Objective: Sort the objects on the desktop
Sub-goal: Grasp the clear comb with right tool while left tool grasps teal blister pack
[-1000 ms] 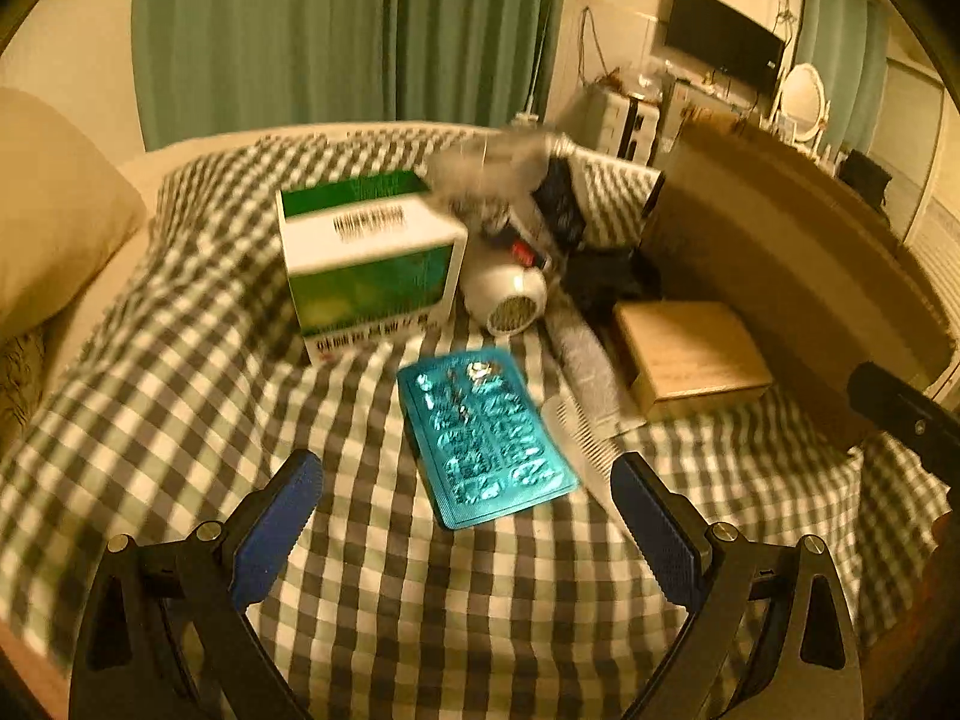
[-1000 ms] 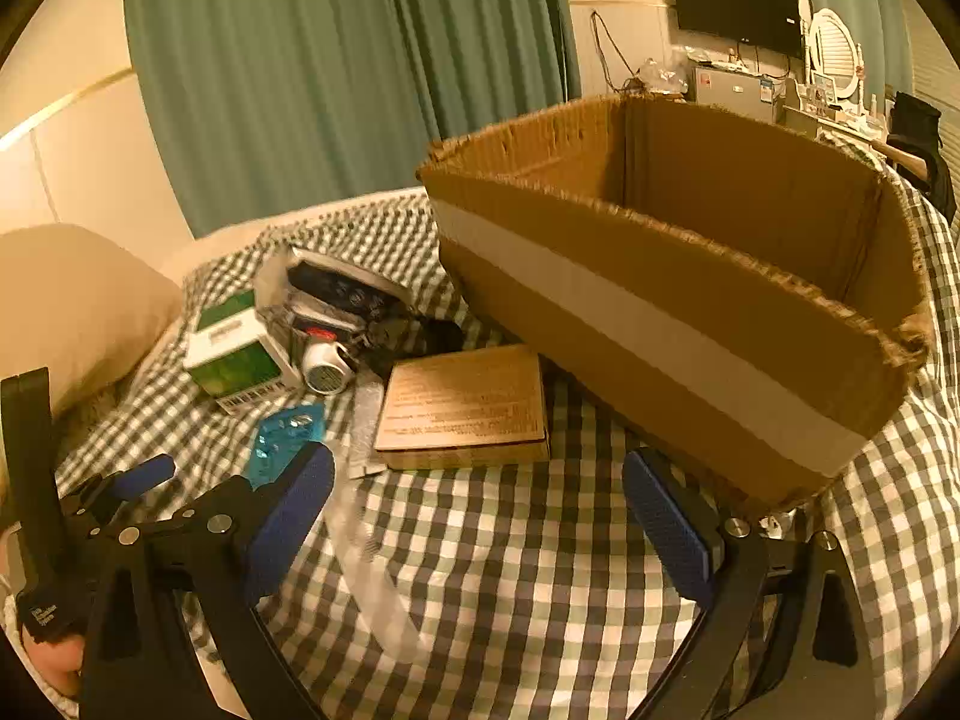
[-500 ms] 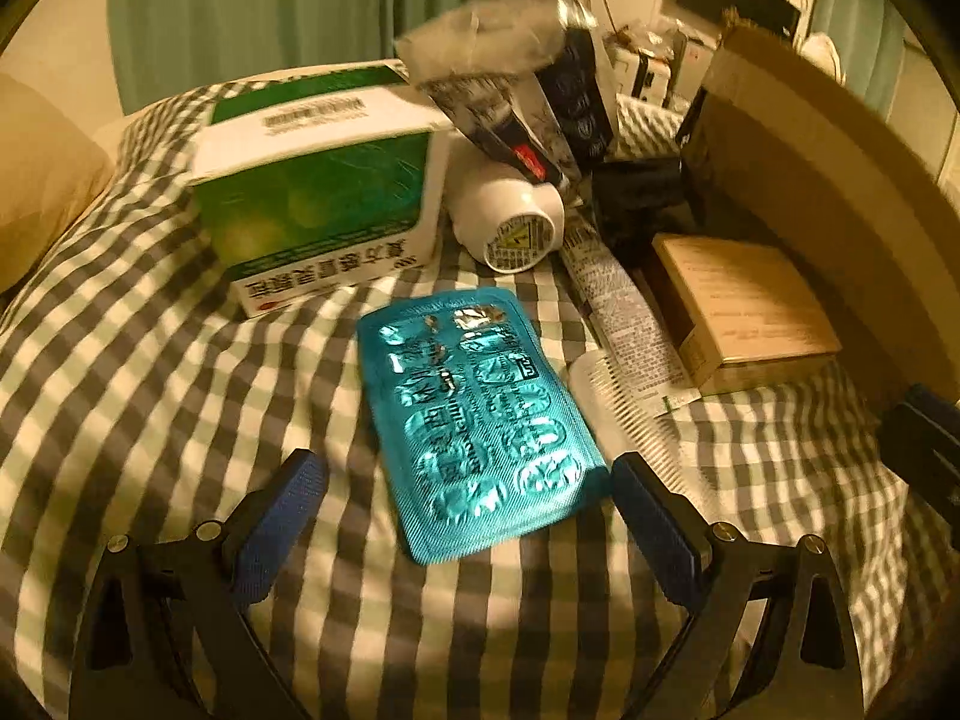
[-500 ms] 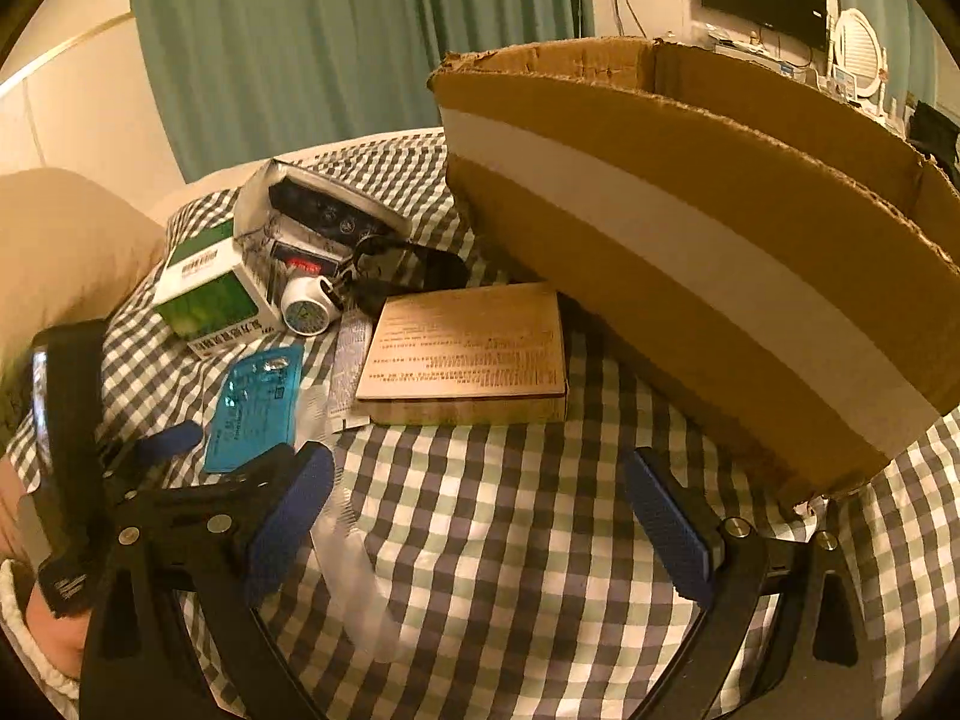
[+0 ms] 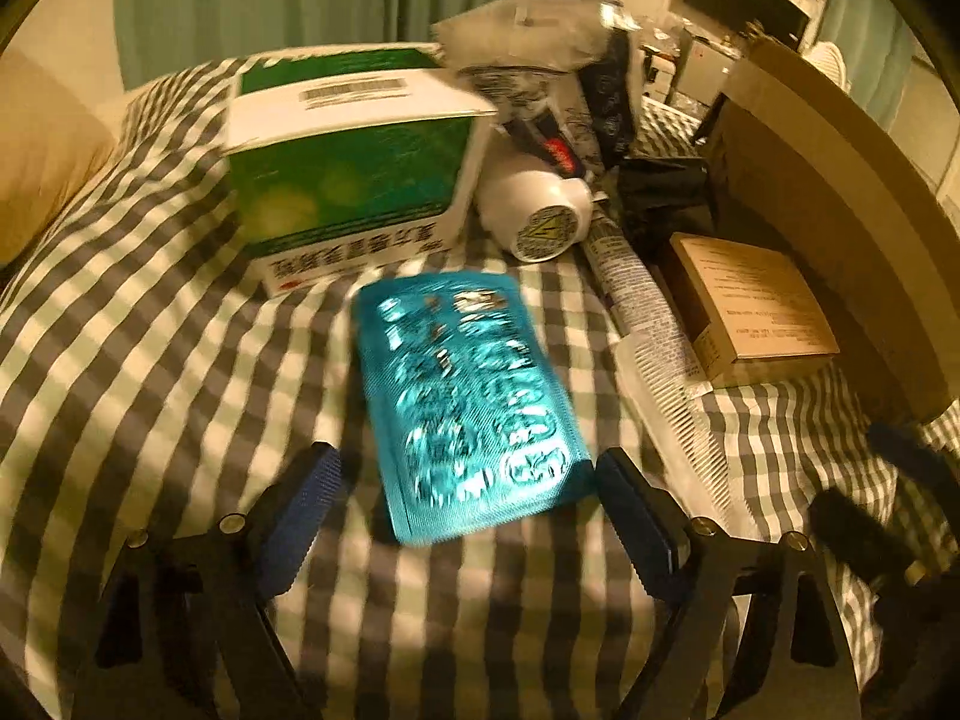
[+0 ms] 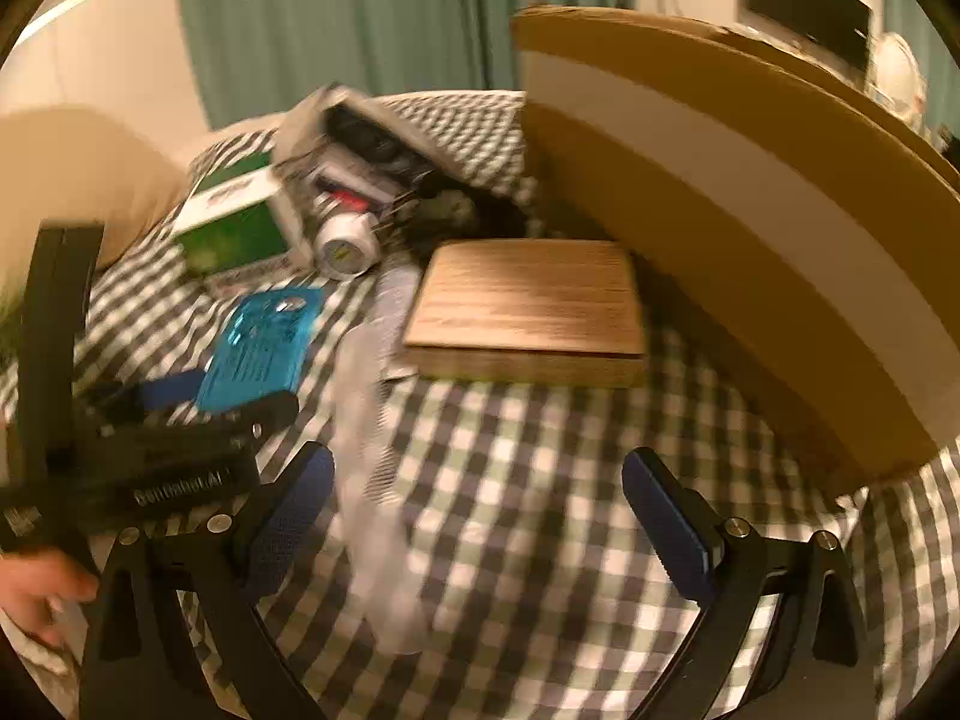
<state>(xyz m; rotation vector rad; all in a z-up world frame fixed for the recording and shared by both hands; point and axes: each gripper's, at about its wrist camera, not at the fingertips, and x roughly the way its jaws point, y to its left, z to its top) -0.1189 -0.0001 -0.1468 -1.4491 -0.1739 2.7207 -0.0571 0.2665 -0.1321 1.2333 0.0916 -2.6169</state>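
The left gripper (image 5: 465,483) has wide jaws, closing around the blue pill sheet (image 5: 468,402) lying flat on the bed (image 5: 150,372). Go low and squeeze its edges gently. The right gripper (image 6: 477,492) is wide, holding nothing.

Barcode on the white top of the green box (image 5: 354,162). Yellow warning-triangle sign on the white bottle (image 5: 540,213) end. Print on the tan box (image 5: 750,300), blister pack (image 5: 468,402) and gripper body: unreadable.
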